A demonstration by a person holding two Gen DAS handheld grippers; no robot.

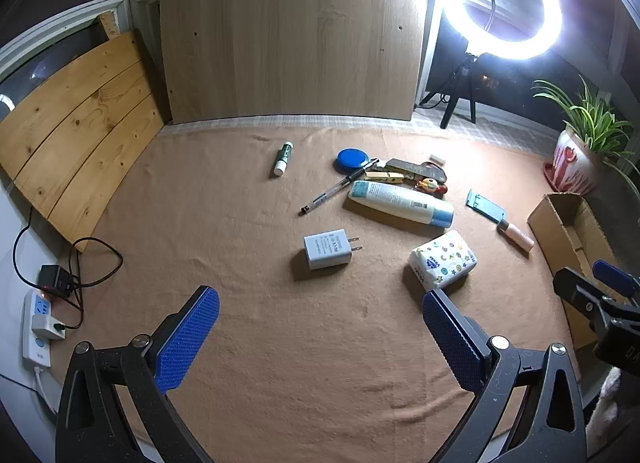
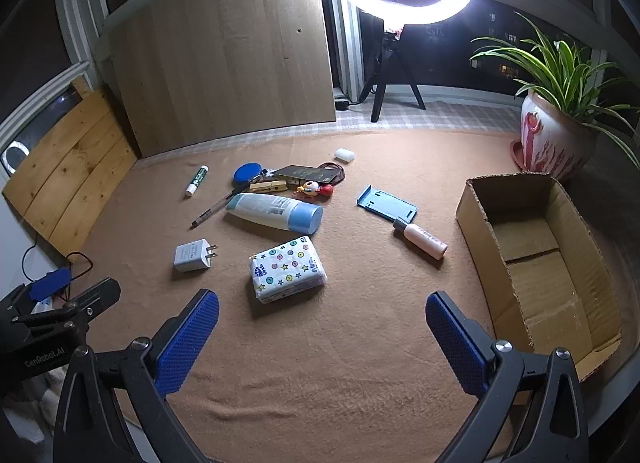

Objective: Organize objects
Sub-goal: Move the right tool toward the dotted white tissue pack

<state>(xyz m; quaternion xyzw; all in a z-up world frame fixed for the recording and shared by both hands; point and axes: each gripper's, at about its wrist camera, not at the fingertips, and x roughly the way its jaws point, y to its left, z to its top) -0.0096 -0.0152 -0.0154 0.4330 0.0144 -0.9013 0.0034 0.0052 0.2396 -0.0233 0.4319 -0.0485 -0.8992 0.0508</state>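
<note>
Your left gripper (image 1: 320, 337) and right gripper (image 2: 322, 339) match: black triangular-cutout arms, silver round screw heads at the pivots, blue pads (image 1: 188, 339) with a fine diamond-grid texture. From the right wrist view, the left unit's black body carries white "GenRobot.AI" lettering.

You are looking at one lotion bottle (image 2: 274, 213), one tissue pack (image 2: 287, 268), one charger plug (image 2: 193, 255), one pen (image 2: 213, 208), one glue stick (image 2: 197, 180), one blue lid (image 2: 247, 172), one clothespin (image 2: 268, 185), one small pink bottle (image 2: 420, 238), one cardboard box (image 2: 476, 219).
</note>
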